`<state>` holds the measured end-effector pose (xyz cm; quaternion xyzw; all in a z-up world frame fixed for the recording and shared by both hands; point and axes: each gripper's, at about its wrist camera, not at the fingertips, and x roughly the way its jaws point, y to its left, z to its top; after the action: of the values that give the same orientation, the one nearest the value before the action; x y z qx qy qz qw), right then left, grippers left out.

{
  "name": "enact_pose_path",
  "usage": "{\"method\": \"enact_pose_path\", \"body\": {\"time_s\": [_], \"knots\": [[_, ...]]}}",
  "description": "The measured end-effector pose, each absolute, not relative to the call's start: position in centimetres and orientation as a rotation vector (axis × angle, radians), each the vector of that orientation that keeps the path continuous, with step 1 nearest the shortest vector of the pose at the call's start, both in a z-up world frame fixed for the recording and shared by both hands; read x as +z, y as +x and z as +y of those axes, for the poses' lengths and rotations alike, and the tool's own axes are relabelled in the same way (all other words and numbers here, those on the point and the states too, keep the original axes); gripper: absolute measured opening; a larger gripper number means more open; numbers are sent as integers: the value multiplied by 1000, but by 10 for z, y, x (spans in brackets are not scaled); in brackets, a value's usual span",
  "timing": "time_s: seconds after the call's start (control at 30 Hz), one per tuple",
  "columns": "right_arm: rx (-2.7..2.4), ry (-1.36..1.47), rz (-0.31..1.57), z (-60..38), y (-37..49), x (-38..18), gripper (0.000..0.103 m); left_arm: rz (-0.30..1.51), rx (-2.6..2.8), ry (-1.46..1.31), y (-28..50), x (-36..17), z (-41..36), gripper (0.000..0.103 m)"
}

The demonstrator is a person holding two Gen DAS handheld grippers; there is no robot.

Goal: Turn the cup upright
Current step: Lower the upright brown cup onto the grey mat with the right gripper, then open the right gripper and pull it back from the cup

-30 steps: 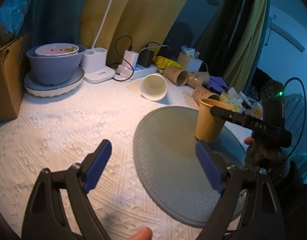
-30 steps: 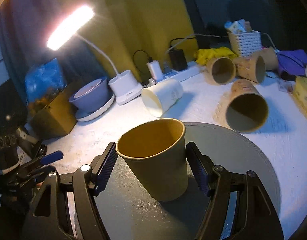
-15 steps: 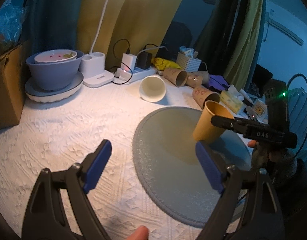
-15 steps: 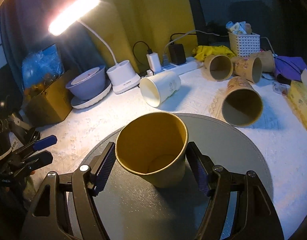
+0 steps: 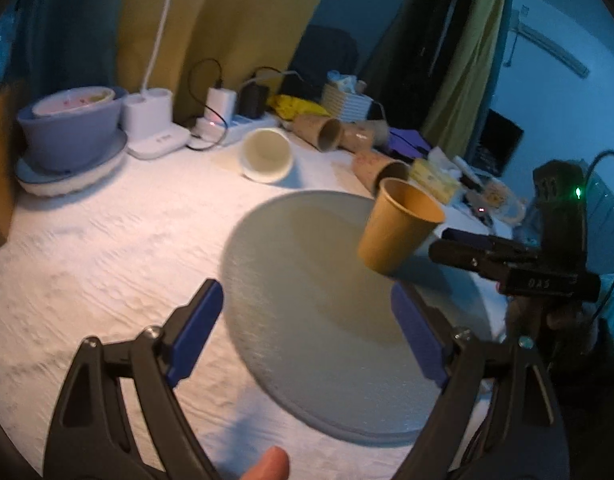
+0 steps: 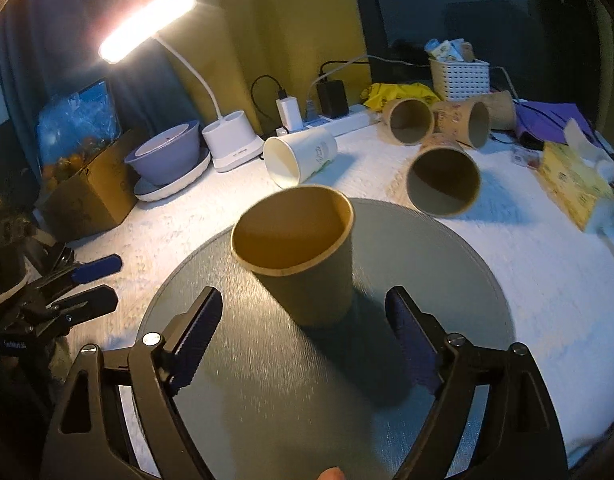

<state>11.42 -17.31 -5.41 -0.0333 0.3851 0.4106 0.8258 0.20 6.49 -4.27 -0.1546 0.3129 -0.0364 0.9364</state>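
The right tongs (image 6: 303, 344) stand wide, both pads clear of the cup (image 6: 303, 252), which sits just ahead of them, mouth up, on the round mat (image 6: 447, 280). In the left wrist view the same cup (image 5: 399, 230) looks tilted, its rim leaning toward the right tongs (image 5: 459, 246) beside it (how much of that is lens bend and how much real lean I cannot tell). No pad touches the cup in either view. The left tongs (image 5: 307, 336) are wide too and hold nothing, hanging low over the near edge of the mat (image 5: 307, 280), well apart from the cup.

By my reading the flip itself is done and this is the release: the cup stands on its base with the grip let go. The next move calls for drawing the right tongs straight back without brushing the wall, since a light paper cup would tip at a touch. If the cup is in fact leaning, it wants a gentle steadying first. Other cups (image 6: 443, 178) lie on their sides beyond the mat, near the lamp base (image 6: 233, 146).
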Motion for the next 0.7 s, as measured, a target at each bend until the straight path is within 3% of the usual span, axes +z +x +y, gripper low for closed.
{"method": "enact_pose_path", "body": {"time_s": [0.43, 0.7], "knots": [[767, -63, 774, -214, 68, -41, 86, 680, -108, -218, 1, -40, 20, 88], [708, -59, 646, -242, 50, -3, 86, 511, -50, -238, -25, 6, -5, 88]]}}
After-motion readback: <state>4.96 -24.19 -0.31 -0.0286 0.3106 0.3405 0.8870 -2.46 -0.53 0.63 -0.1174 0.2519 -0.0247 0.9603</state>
